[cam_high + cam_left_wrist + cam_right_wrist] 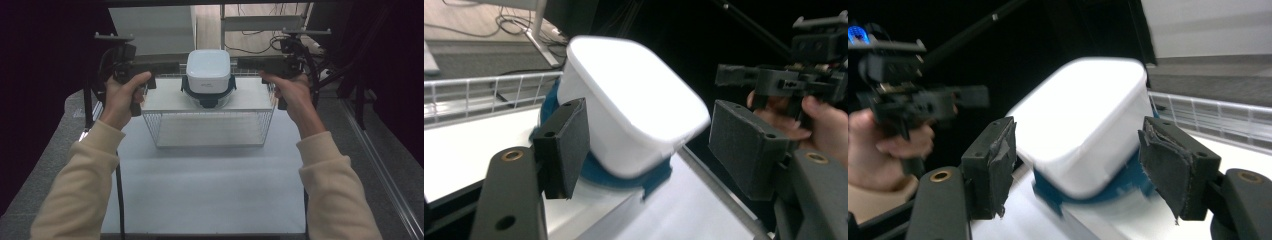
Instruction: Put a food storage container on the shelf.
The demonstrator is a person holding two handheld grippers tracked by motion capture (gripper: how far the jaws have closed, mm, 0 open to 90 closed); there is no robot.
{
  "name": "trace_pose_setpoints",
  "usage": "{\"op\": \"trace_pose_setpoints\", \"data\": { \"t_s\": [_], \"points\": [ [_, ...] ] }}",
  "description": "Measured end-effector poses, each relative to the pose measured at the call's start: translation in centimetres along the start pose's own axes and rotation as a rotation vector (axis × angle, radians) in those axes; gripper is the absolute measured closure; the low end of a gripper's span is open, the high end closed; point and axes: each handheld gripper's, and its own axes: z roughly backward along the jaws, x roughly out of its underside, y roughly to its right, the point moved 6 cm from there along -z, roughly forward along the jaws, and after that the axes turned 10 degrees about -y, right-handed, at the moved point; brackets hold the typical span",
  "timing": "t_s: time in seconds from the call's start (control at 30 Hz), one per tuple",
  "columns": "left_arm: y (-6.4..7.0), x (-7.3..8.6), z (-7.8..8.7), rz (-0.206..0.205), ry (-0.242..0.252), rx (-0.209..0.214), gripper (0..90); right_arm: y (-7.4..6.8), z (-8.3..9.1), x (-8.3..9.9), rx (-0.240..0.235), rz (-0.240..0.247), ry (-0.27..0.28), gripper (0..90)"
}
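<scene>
White lidded container (208,70) with dark blue clips at its base, sitting at upper centre of the high view, on the flat white top of a wire basket rack (210,127). Seen tilted and blurred in both gripper views (624,105) (1088,125).

Left hand-held gripper (167,67) held level at upper left of the high view, pointing in towards the container's left side; jaws spread wide apart in the left gripper view, the container lying between them farther off, not touched as far as can be seen. Right hand-held gripper (250,64) mirrored at upper right, pointing at the container's right side; jaws likewise wide apart, framing the container without contact.

Rack's wire rim (484,90) running behind the container, close to its far side. Below the rack, a white worktop (200,195) filling the lower centre. Cream sleeves (80,185) entering from the bottom corners. Beyond the rack, a pale floor with loose cables (250,42) at top centre, dark curtains at both edges. Opposite hand and its gripper visible at the far edge of each gripper view (804,75) (903,100).
</scene>
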Motion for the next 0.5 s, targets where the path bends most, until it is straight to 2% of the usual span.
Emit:
{"op": "trace_pose_setpoints", "data": {
  "t_s": [0.07, 0.17, 0.23, 0.3, 0.33, 0.37, 0.47, 0.5],
  "points": [
    [0.2, 1.0, 0.5, -0.018, 0.017, -0.039, 33.6, -0.3, 0.6, 1.0, 0.007, 0.028, -0.009, 30.5],
    [0.8, 2.6, 0.9, -0.045, 0.006, -0.039, 33.8, -0.4, 1.2, 2.6, 0.036, 0.070, -0.028, 30.0],
    [1.1, 3.9, 1.0, -0.075, -0.014, -0.055, 33.5, -0.4, 1.6, 3.9, 0.053, 0.090, -0.032, 29.9],
    [1.4, 5.4, 1.1, -0.097, -0.033, -0.066, 33.4, -0.2, 1.7, 5.6, 0.070, 0.109, -0.048, 29.6],
    [1.4, 6.2, 1.2, -0.107, -0.040, -0.072, 33.0, 0.0, 1.9, 7.5, 0.092, 0.129, -0.060, 28.9],
    [1.5, 6.9, 1.2, -0.114, -0.045, -0.076, 33.0, 0.0, 1.9, 7.5, 0.092, 0.129, -0.060, 28.9],
    [1.3, 9.4, 1.3, -0.125, -0.057, -0.100, 32.9, 0.4, 2.0, 10.2, 0.118, 0.155, -0.066, 28.1],
    [1.0, 11.1, 1.2, -0.122, -0.062, -0.116, 32.7, 0.6, 2.0, 11.7, 0.119, 0.159, -0.066, 28.0]
  ]
}}
